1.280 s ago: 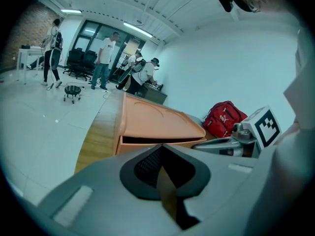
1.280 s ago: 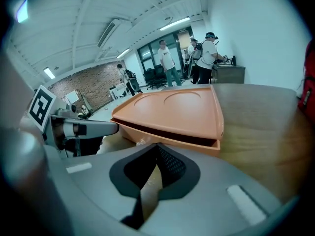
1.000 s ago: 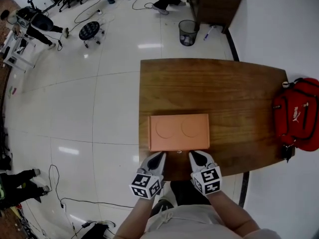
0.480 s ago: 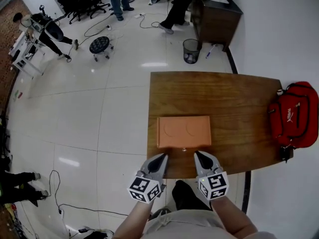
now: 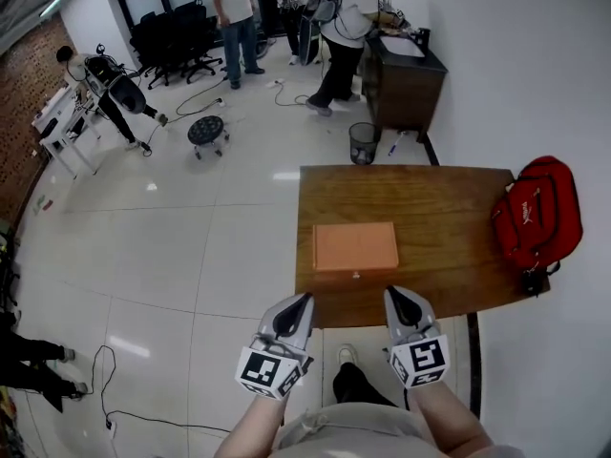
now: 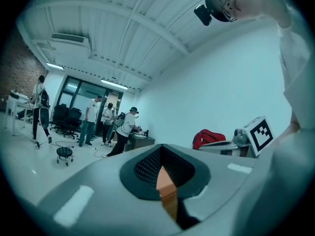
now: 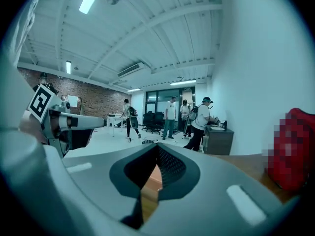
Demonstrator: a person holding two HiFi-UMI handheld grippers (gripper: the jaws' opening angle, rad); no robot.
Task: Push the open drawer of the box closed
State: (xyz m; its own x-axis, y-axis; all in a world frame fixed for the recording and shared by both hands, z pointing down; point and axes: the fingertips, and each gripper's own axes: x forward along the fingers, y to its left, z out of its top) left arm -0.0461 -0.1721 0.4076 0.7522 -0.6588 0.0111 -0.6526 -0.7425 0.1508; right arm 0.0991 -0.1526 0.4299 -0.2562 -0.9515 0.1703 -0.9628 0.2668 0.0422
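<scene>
I read left gripper (image 5: 305,299) jaws pressed together, empty | right gripper (image 5: 390,293) likewise | box (image 5: 355,246) ahead of both, untouched, on table (image 5: 439,213)

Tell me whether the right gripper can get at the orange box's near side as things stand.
Probably yes. The right gripper hangs over the near edge of the table, short of the box and not touching it. Only bare wood lies between them, so a short move forward and slightly left should reach it.
</scene>
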